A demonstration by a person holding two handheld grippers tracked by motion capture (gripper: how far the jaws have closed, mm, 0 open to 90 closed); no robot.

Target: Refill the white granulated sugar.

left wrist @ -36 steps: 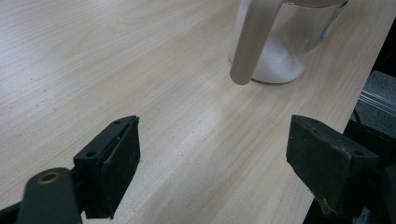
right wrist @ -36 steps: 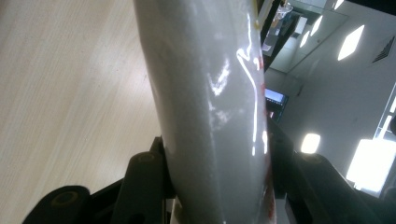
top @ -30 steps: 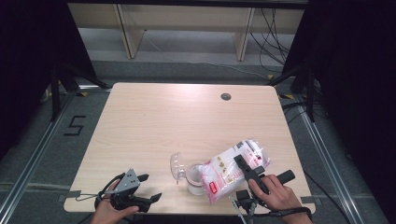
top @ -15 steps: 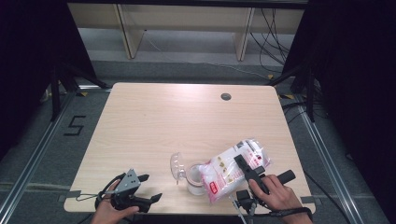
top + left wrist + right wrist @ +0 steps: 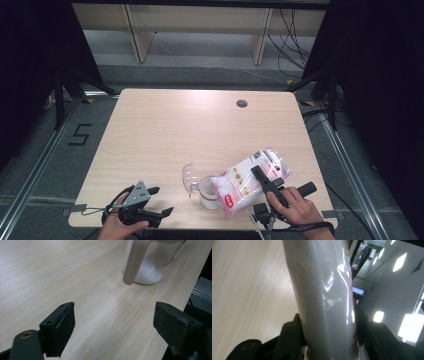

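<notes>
The left gripper (image 5: 150,205) is black, topped by a grey three-cornered plate, with a thin cable trailing toward nine o'clock. Its jaw pads (image 5: 60,331) are square, black and screw-holed. The right gripper (image 5: 265,181) is black, with a cylindrical handle at three o'clock.

We read a black "5" marked on the floor (image 5: 80,135); the bag's (image 5: 245,180) red label print is too small to read.

Left gripper (image 5: 159,200) fingers spread wide, right gripper (image 5: 264,181) fingers clamped.
</notes>
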